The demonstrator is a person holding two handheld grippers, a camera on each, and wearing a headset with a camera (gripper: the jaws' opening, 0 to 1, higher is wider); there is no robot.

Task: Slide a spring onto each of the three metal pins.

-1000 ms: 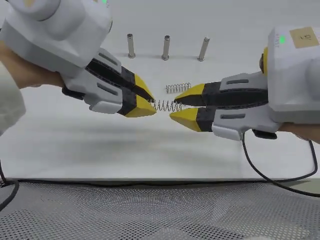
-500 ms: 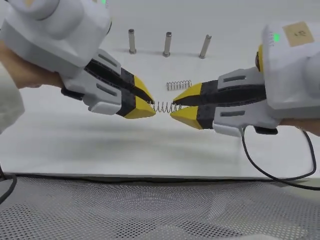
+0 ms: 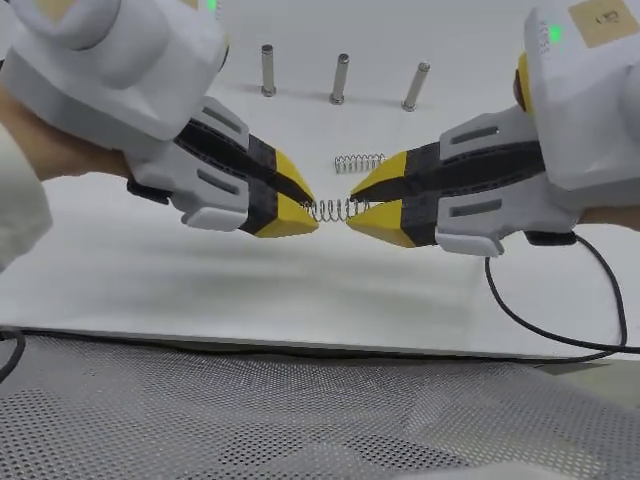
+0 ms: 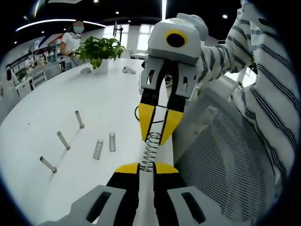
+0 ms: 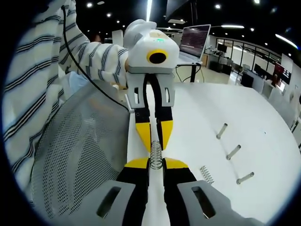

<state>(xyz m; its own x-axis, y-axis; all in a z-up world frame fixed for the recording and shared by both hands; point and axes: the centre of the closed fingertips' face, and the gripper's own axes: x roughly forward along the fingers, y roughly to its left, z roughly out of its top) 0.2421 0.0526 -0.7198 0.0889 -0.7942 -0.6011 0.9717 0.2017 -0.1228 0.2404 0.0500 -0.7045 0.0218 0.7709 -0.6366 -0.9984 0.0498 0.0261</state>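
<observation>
A small steel spring [image 3: 335,209] hangs level above the white table, held at both ends. My left gripper [image 3: 310,208] is shut on its left end, and my right gripper [image 3: 352,204] is shut on its right end. In the left gripper view the spring [image 4: 150,151] runs from my left gripper [image 4: 146,167] up to the right gripper [image 4: 158,137]. In the right gripper view the spring [image 5: 155,153] bridges my right gripper [image 5: 156,163] and the left gripper [image 5: 154,141]. Three bare metal pins [image 3: 268,70] [image 3: 341,78] [image 3: 417,86] stand in a row behind.
A loose spring [image 3: 358,162] lies on the table behind the grippers; the left gripper view shows two loose springs [image 4: 98,149] [image 4: 112,141] side by side. A black cable [image 3: 560,335] trails from the right gripper. Grey mesh [image 3: 300,420] borders the table's near edge.
The right gripper's jaws, open around the spring's right end a second ago, have closed onto it. The left gripper keeps its hold. The camera has tilted slightly.
</observation>
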